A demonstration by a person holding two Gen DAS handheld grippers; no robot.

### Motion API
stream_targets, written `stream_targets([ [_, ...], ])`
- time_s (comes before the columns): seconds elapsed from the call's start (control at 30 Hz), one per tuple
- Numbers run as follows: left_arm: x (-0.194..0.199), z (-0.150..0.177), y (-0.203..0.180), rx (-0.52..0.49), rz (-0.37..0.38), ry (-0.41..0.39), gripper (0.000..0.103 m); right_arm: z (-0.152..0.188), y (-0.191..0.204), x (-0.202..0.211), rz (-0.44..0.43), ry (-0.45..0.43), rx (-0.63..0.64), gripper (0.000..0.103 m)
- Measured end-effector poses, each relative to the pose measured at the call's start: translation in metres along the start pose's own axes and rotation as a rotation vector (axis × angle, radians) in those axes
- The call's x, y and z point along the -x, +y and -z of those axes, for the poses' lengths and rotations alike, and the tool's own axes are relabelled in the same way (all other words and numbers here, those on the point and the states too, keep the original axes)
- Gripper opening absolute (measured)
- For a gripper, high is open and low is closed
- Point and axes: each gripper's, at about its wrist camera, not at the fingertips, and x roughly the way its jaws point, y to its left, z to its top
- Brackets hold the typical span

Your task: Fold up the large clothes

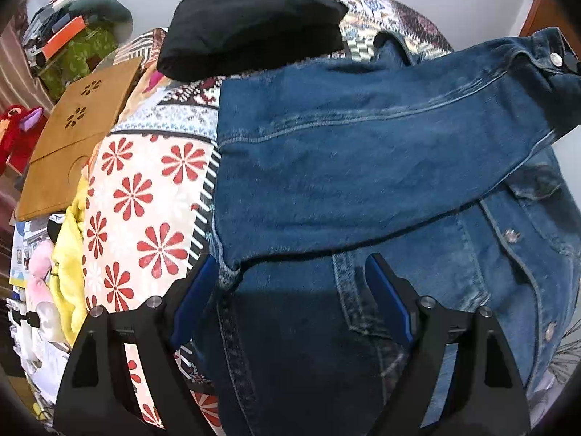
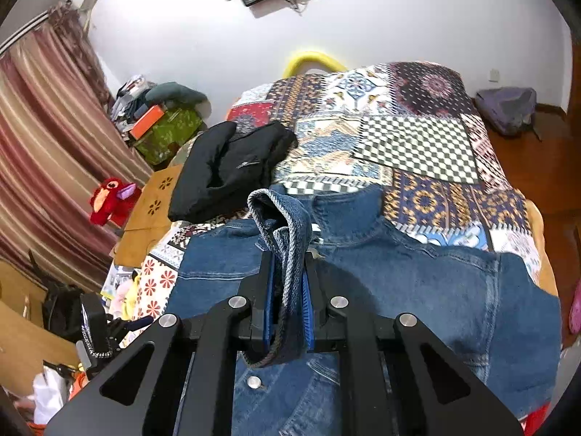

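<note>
One blue denim jacket (image 2: 417, 290) lies spread on the patchwork-quilted bed (image 2: 417, 145), filling the lower centre and right of both views. Its faded stitching, flap pocket and three metal snap buttons show at the right of the left wrist view, and one sleeve (image 1: 363, 145) is lifted across the upper right of that frame. The right tongs (image 2: 288, 290) are closed on a bunched fold of the jacket's denim, at centre frame. The left tongs (image 1: 290, 283) stand wide open over the jacket's hem at bottom centre, gripping nothing. One folded black garment (image 2: 228, 170) rests on the bed beyond the jacket. One red plush toy (image 2: 112, 200) sits at left, beside one brown wooden board (image 1: 72, 138).
</note>
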Motion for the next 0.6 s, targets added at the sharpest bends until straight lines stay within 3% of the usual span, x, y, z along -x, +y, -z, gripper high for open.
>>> stream_targets([
  [0.33,-0.014,0.003,0.008,0.036,-0.042,0.031,0.083,0.042,-0.056,-0.009,0.072,0.045,-0.14,0.008],
  [0.6,-0.003,0.0,0.0,0.03,-0.041,0.006,0.083,0.059,-0.066,0.004,0.28,0.011,-0.053,0.006],
])
